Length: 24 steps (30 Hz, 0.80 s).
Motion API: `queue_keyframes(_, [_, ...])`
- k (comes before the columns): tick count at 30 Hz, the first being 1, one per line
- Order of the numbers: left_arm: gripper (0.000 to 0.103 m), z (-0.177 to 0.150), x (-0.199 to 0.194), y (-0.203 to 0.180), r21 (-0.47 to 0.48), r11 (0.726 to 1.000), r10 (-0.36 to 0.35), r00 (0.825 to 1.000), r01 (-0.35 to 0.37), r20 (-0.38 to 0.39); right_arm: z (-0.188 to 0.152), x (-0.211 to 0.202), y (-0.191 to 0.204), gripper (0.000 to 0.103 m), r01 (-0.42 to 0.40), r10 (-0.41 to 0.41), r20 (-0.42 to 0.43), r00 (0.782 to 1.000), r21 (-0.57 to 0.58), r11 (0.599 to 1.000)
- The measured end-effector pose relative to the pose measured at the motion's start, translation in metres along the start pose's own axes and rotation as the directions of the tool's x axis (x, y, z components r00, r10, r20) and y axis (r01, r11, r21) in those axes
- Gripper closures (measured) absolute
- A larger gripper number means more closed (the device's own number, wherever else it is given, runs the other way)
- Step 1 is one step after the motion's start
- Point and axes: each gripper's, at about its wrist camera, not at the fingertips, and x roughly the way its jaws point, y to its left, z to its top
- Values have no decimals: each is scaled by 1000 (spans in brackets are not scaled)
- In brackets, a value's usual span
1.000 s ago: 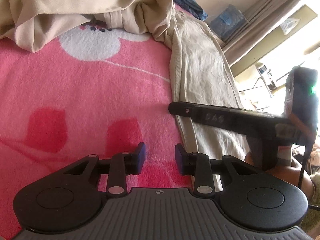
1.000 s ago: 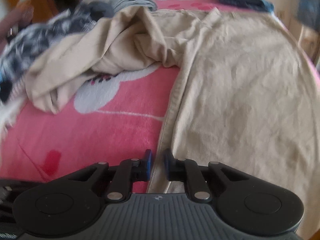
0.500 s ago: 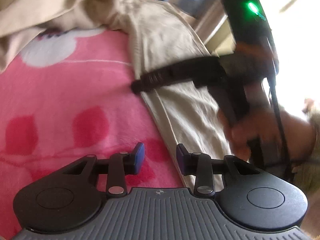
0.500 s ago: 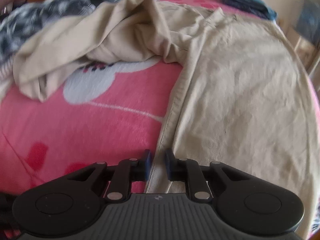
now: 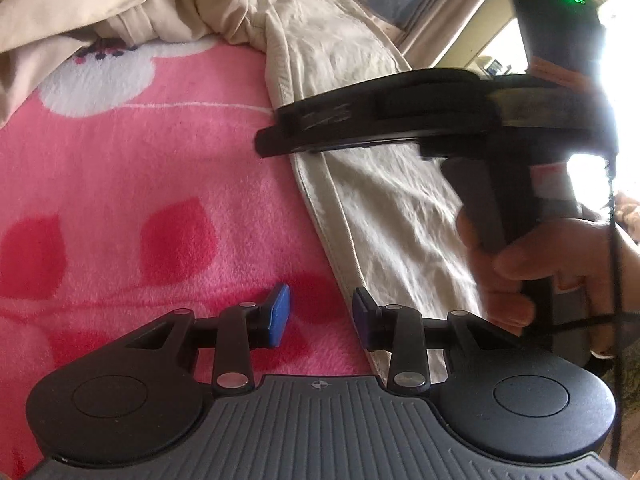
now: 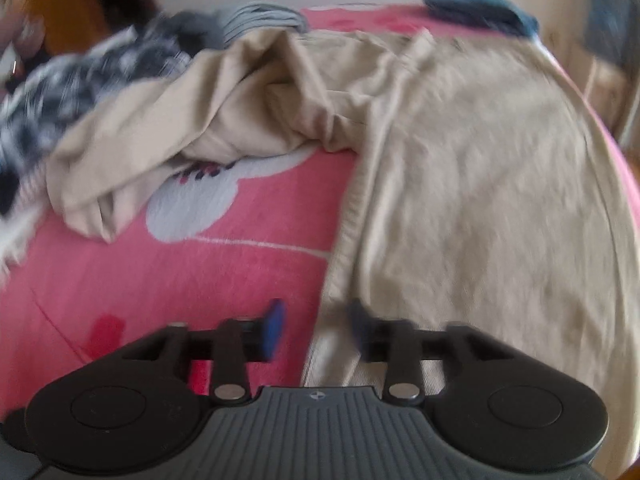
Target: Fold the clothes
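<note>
Beige trousers lie on a pink blanket (image 6: 180,280). One leg (image 6: 480,200) is spread flat on the right, while the other leg (image 6: 192,128) is bunched at the upper left. My right gripper (image 6: 318,326) hangs over the flat leg's left seam. Its jaws are opening, with the seam edge loose between them and the pads off the cloth. In the left wrist view my left gripper (image 5: 320,316) stands open over the blanket with nothing in it. The trouser leg (image 5: 380,200) edge passes just beside its right finger. A hand (image 5: 540,268) holds the right gripper (image 5: 272,142) ahead.
A black-and-white patterned garment (image 6: 80,80) and a grey one (image 6: 260,20) lie at the far left. A blue garment (image 6: 476,4) sits at the far end of the bed. The bed's edge runs close along the right, with curtains (image 5: 460,28) beyond.
The right jaws, narrow around the trouser seam before, have spread apart. The left gripper has rolled and shifted toward the trouser leg, and the right gripper now looms larger in its view.
</note>
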Motion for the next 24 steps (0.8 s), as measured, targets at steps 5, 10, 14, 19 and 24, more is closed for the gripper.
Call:
queue_keyframes(5, [69,-2,-3,-2,17,1000,8,1000,-8,1,-1,10,16,64,82,-83,-10,996,-86,993])
queue_keyframes(10, [69,-3,-7,1,-4,1000,-4,1000,4,-1,2,4,-4,101,22,-23,5,1000,38,999])
queue_keyframes(14, [69,-2,-9,5,-34,999,-18,1000,18,-4,3,-2,-21,101,-100,97,24,995,149,984])
queue_keyframes(19, [68,1,-18,12,-94,995,-29,999,31,25,1,12,-43,100,-203,204,26,979,284,937])
queue_keyframes(24, [67,2,-13,19,-146,988,-53,998,55,18,-9,25,-54,99,-256,264,32,964,384,887])
